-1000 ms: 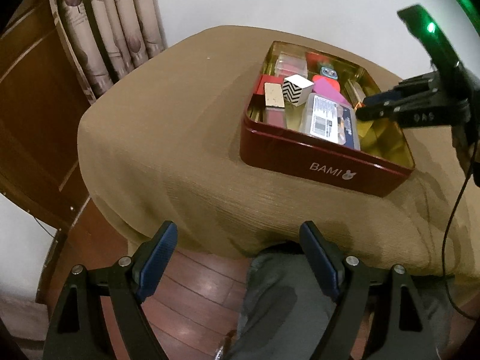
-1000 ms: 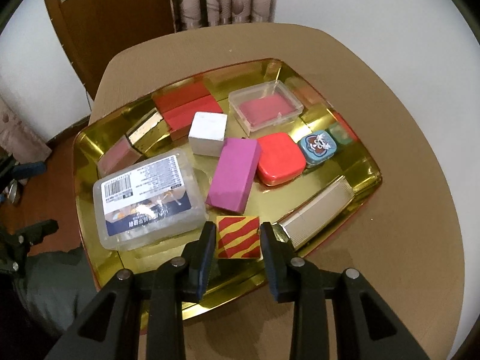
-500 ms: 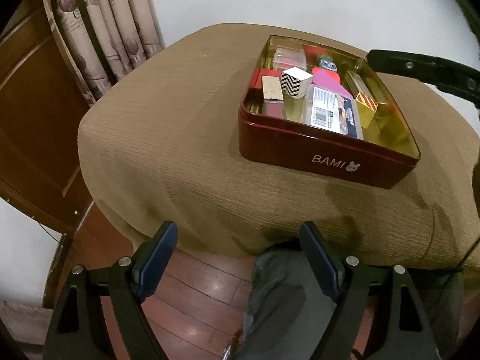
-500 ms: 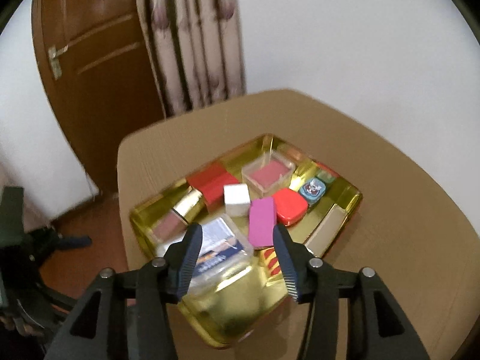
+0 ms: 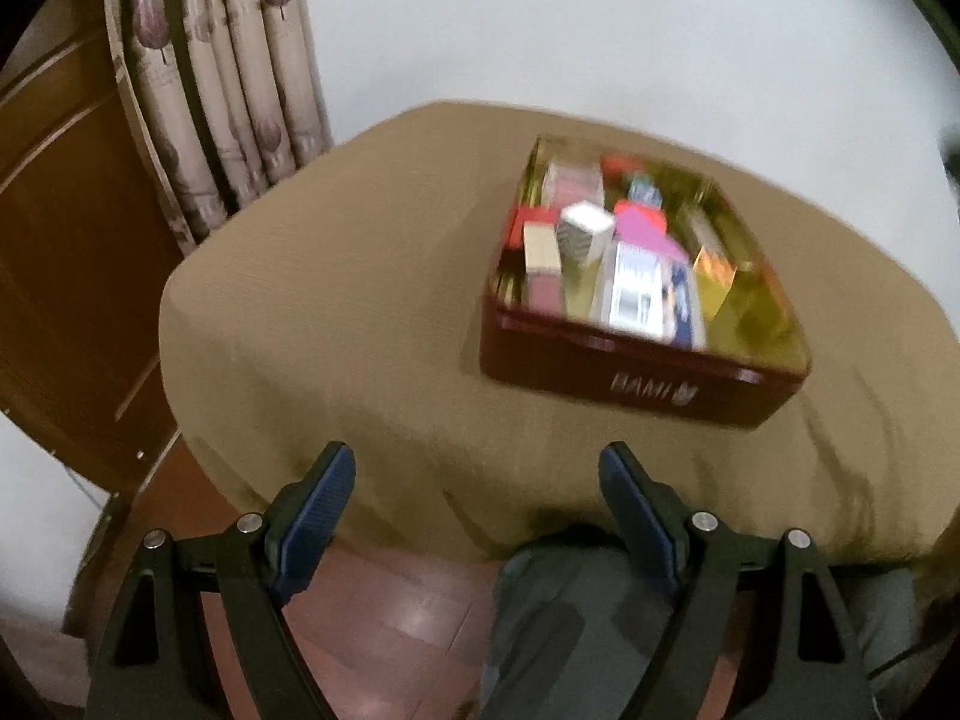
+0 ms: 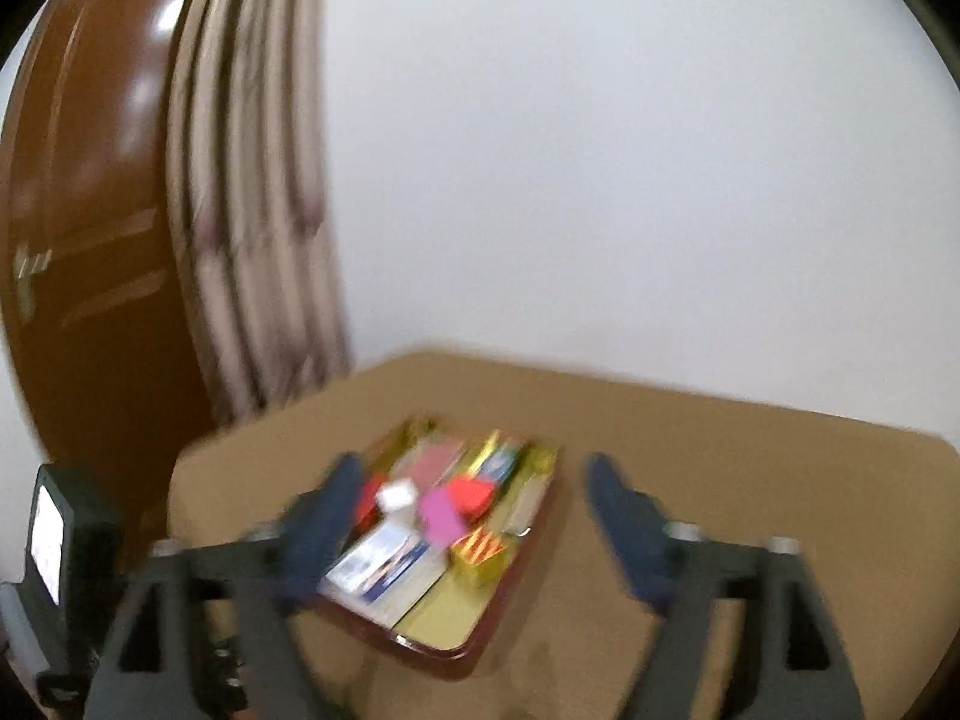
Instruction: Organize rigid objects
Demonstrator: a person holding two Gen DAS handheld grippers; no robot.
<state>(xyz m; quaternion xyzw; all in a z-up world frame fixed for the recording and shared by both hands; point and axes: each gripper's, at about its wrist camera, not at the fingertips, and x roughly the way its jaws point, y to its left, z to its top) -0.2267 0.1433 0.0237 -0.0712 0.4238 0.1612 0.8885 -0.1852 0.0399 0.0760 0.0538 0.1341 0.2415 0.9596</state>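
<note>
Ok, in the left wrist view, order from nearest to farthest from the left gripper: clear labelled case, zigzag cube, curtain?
From the left gripper:
1. Clear labelled case, near end of the red tin.
2. Zigzag cube, mid-tin, just behind.
3. Curtain, far left, beyond the table.

One tin, two claws, one table.

So there's this dark red tin with a shiny gold inside sitting on the tan cloth, and all the little hard bits are packed in it. A clear plastic box with a printed label lies flat near the front wall, a pink block just behind it, a white cube with zigzag sides beside that, and a red-and-yellow striped block at the right.
</note>
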